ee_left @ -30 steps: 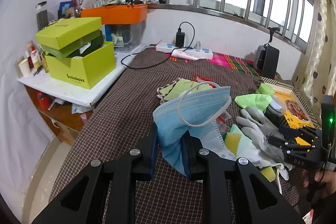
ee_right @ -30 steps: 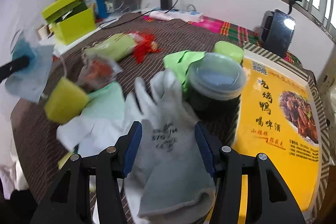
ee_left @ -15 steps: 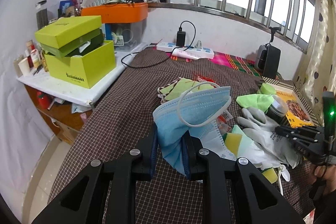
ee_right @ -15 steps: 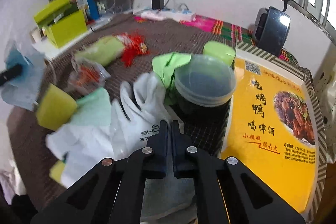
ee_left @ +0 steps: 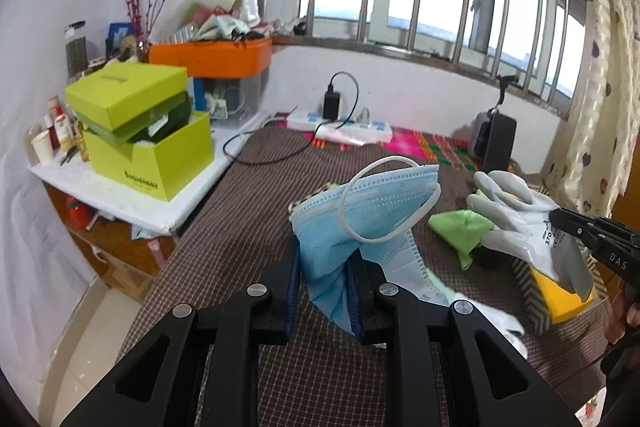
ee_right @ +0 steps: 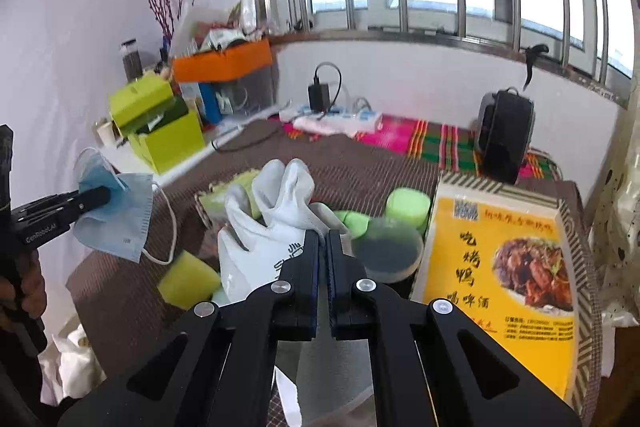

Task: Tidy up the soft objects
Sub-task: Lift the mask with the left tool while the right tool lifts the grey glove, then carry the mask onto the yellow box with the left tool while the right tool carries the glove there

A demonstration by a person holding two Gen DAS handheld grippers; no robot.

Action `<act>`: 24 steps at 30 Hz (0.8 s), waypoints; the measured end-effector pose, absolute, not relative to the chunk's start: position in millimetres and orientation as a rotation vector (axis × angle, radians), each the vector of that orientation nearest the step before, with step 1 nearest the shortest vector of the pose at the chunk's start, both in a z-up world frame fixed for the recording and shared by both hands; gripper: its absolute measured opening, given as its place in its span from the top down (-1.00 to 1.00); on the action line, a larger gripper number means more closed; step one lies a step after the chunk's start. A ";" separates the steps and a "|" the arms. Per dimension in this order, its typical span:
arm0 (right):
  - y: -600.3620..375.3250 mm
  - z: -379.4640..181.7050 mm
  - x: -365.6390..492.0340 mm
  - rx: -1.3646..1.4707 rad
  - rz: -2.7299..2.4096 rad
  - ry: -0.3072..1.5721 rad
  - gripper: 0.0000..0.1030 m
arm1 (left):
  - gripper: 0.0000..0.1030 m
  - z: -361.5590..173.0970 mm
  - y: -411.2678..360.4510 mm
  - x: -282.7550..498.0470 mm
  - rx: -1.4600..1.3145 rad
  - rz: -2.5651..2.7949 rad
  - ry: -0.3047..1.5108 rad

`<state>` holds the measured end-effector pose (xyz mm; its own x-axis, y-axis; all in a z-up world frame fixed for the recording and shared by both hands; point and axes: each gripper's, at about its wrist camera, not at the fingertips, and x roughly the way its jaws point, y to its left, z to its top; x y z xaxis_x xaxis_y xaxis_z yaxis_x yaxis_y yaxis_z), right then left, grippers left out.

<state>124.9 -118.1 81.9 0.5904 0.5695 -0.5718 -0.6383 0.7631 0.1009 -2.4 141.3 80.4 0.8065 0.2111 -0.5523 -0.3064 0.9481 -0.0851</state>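
Holding two soft items aloft, nothing visibly sorted yet: left gripper [ee_left: 324, 267] is clenched on the blue face mask [ee_left: 360, 211], which hangs clear of the checked tablecloth [ee_left: 240, 227]; right gripper [ee_right: 323, 259] is clamped tight on the cuff of the white work glove [ee_right: 272, 223], fingers of the glove flopping up toward 12 o'clock in the right wrist view. Judging by the pile, this is early: yellow sponge [ee_right: 188, 279], green cloth [ee_left: 460, 227], a pale green sponge [ee_right: 408, 203] and more white fabric [ee_left: 492, 319] are loose on the table, and I can't tell where the drop-off spot is meant to be. Room: open tablecloth at 10–11 o'clock of the left gripper, up to the table edge at 9 with the floor below, so don't swing the mask wide left. On the right side it's tight: lidded dark container [ee_right: 388, 251] just beside the glove at 2 o'clock, yellow printed box [ee_right: 508, 267] at 3, black device [ee_right: 506, 135] at 1. Power strip [ee_left: 340, 127] and cable at 12, well apart. Green gift box [ee_left: 148, 143] sits off-table on the side shelf at 10. Glove could drag the container lid if lowered there.
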 end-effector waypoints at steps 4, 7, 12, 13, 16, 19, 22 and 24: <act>-124.4 87.7 120.4 -0.104 0.695 0.605 0.93 | 0.63 90.7 133.9 -0.5 -0.160 0.253 0.551; -131.7 89.7 119.0 -0.090 0.681 0.599 0.93 | 0.63 94.6 126.4 3.9 -0.150 0.228 0.548; -148.1 90.4 119.6 -0.062 0.643 0.599 0.93 | 0.63 98.0 110.3 17.0 -0.139 0.174 0.550; -151.5 90.5 120.0 -0.058 0.634 0.599 0.93 | 0.63 98.3 106.4 20.0 -0.136 0.161 0.551; -165.7 89.7 122.8 -0.039 0.596 0.600 0.93 | 0.63 99.2 92.7 30.4 -0.123 0.123 0.553; -180.9 87.8 127.3 -0.020 0.558 0.607 0.93 | 0.63 97.5 75.4 42.9 -0.109 0.078 0.562; -194.7 84.4 131.2 -0.001 0.521 0.616 0.93 | 0.63 94.4 57.5 55.7 -0.099 0.031 0.576; -205.2 81.2 134.1 0.012 0.495 0.625 0.93 | 0.63 92.1 44.3 64.3 -0.089 -0.001 0.586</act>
<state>134.1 -205.2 81.2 0.6987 0.4475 -0.5583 -0.4404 0.8839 0.1573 64.3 44.3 92.1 0.8333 -0.0264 -0.5521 -0.0241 0.9962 -0.0839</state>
